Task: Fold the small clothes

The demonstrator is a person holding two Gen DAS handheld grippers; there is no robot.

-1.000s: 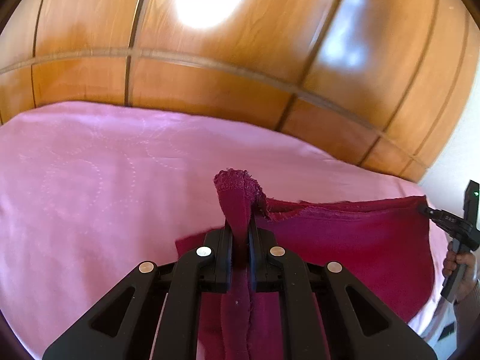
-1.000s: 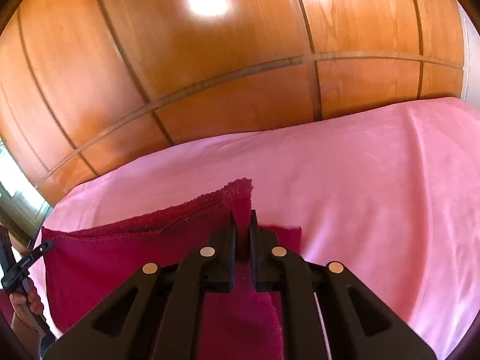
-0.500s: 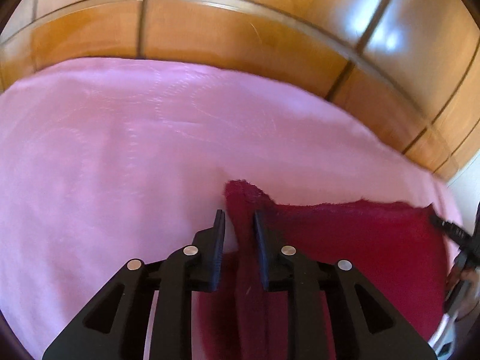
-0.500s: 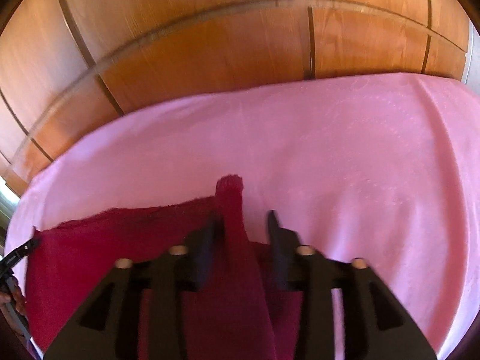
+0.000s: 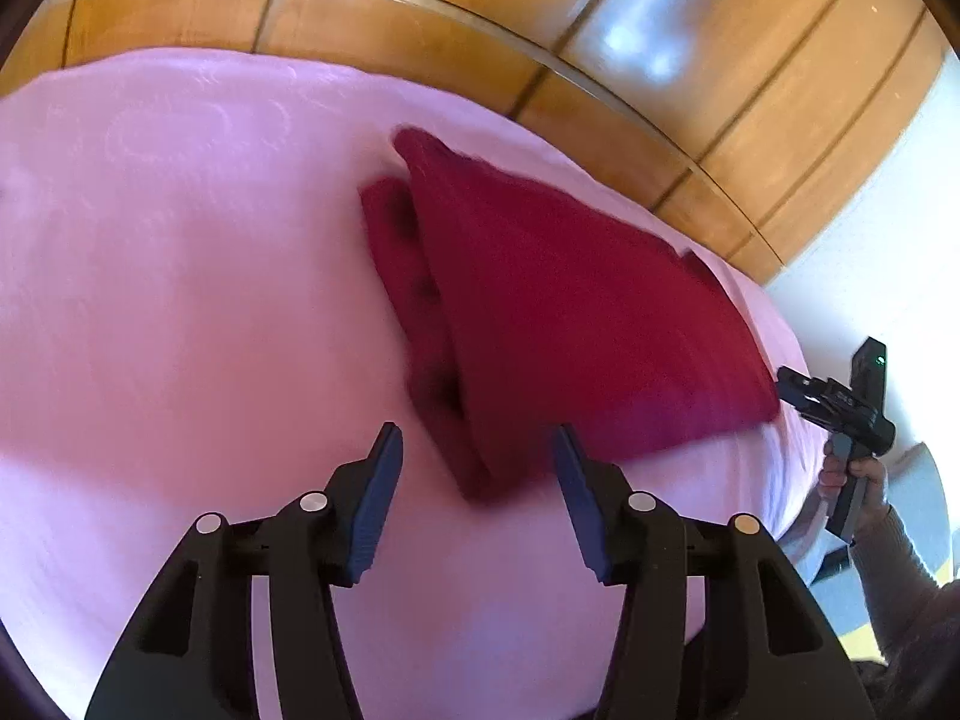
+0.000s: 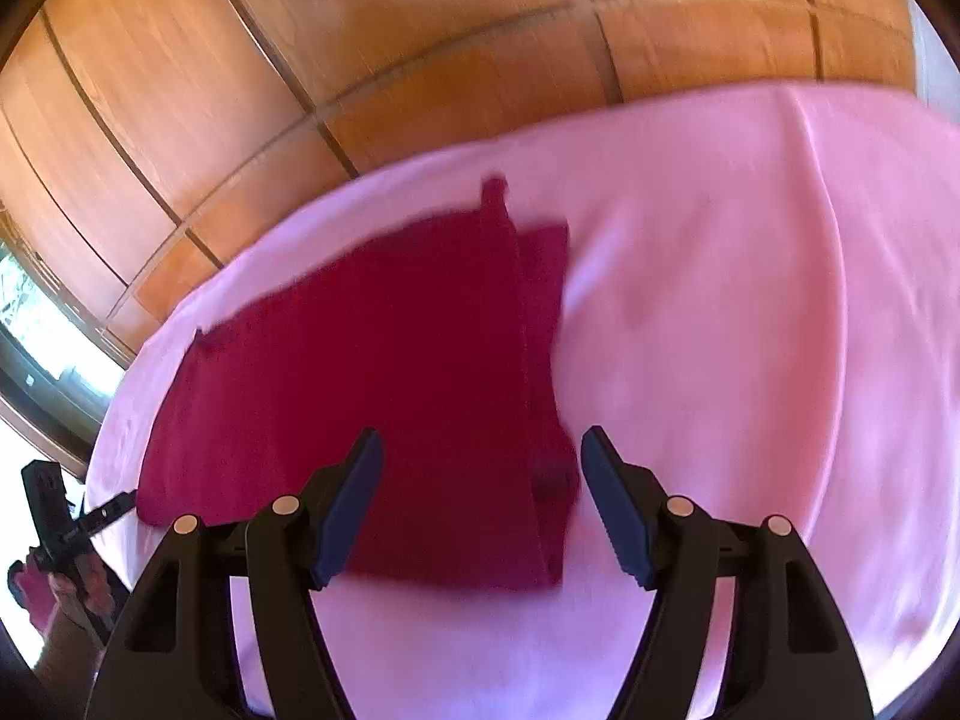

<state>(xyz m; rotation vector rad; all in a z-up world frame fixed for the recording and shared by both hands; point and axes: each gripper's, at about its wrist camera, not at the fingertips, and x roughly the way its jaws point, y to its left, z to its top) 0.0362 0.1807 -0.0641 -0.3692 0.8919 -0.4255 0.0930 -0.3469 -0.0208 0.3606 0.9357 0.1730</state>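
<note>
The left gripper (image 5: 474, 468) is hanging over the pink bed cover (image 5: 180, 312) with its jaws spread; they have just been opening, and nothing is pinched between them now. The near left corner of the red cloth (image 5: 576, 312) is lying just past its tips, free on the cover. Further right, the cloth is resting as a folded piece in the middle of the bed, one layer over another, with a narrower strip of the lower layer showing along its left side. At the right, the right gripper (image 6: 480, 480) is also standing spread above the cloth's right part; its jaws too have just been opening, and the fabric under them is lying flat, not gripped.

What could go wrong, in my judgement: the upper layer is not sitting square on the lower one, so if the next fold is taken from these uneven edges, the result will be crooked. A pinch that catches only the top layer would pull the fold open again. The smooth cover may also slide and wrinkle under the cloth.

The cloth is looking thick and soft, like terry or fleece, deep red, with a rough hem and a small tip standing up at a far corner. The cover is looking thin and smooth with faint embossed circles. Behind is glossy wooden panelling (image 6: 300, 60).
</note>
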